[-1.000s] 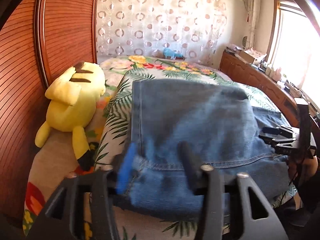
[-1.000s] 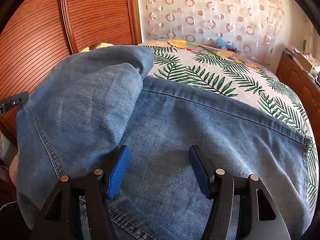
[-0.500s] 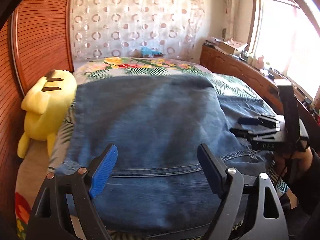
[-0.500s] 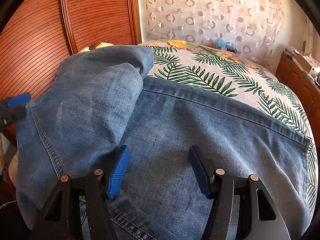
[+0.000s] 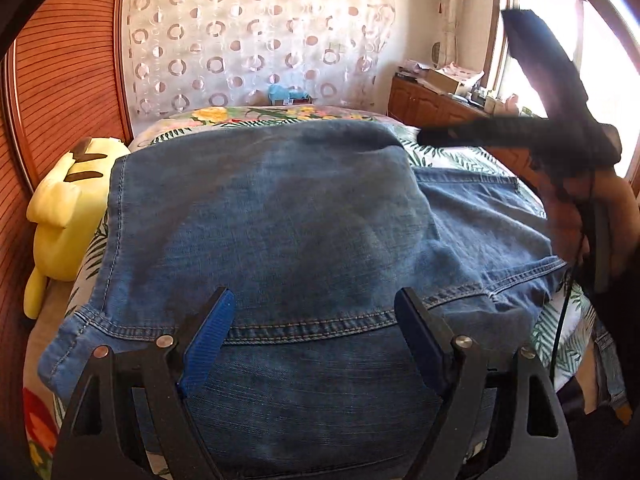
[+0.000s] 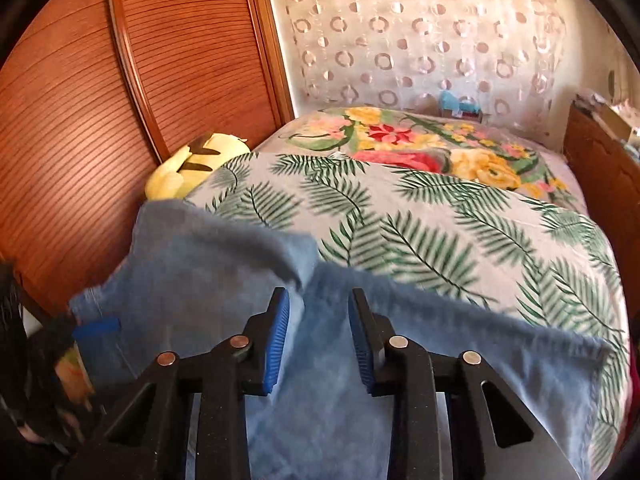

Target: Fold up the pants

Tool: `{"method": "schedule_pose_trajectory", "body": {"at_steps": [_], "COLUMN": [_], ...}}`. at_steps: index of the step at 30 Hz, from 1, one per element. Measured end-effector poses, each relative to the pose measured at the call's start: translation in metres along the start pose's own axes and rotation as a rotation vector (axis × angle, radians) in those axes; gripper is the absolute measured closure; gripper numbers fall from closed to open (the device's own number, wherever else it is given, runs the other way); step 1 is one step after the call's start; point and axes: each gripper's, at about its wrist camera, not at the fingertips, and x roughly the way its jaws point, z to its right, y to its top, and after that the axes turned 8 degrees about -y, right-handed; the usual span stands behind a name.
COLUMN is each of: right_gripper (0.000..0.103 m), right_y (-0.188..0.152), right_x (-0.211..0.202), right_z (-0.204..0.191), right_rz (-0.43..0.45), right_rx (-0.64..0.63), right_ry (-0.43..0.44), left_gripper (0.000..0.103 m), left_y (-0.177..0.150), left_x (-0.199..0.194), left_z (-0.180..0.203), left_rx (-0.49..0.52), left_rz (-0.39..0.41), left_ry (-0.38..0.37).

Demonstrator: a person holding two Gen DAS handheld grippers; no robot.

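The jeans [image 5: 280, 220] lie folded once across the near edge of the bed [image 6: 460, 232], hem laid over waistband. The left claw [image 5: 310, 344] hovers wide open, empty. The right claw [image 6: 318, 340], jaws just narrowed and gripping nothing, is likely repositioning.

One pair of jeans [image 5: 280, 220], one yellow plush toy [image 5: 60, 216], two grippers [image 5: 316, 344] [image 6: 318, 336].

My left gripper [image 5: 310, 336] hangs with jaws spread wide above the folded jeans [image 5: 280, 232], gripping nothing. They lie on the leaf-print bedspread [image 5: 560, 332], a yellow plush toy [image 5: 60, 208] beside them. My right gripper [image 5: 560, 132] is a dark blur at the right.
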Motion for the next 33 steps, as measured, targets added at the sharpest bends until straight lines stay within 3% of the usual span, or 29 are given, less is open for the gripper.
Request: {"method": "schedule_pose_trajectory", "body": {"at_steps": [11,14,17,25,28,33], "right_gripper": [0.074,0.094,0.099,0.101,0.101,0.101], "right_y": [0.034,0.041,0.046,0.05,0.049,0.042], "right_x": [0.061,0.063,0.057,0.014,0.009,0.049], "right_z": [0.016,0.01,-0.002,-0.025,-0.035,-0.028], "right_rz": [-0.11,-0.106,-0.064,0.143,0.178,0.029], "right_rx": [0.145,0.136,0.094,-0.016,-0.054,-0.058], "right_ry": [0.081,0.096,0.077,0.074,0.047,-0.093], "left_gripper": [0.02,0.02,0.02,0.02,0.02,0.02], "left_y": [-0.007,-0.007,-0.008,-0.009,-0.009,-0.009], "left_x": [0.003,0.004,0.005,0.005,0.005,0.004], "left_z": [-0.002,-0.002,-0.001,-0.002,-0.002,-0.003], "left_rx": [0.001,0.002,0.006,0.011,0.014,0.012], "left_rz": [-0.006,-0.008,-0.01,-0.004,-0.002,-0.002], "left_ry": [-0.005,-0.004,0.0,-0.001,-0.002,-0.006]}}
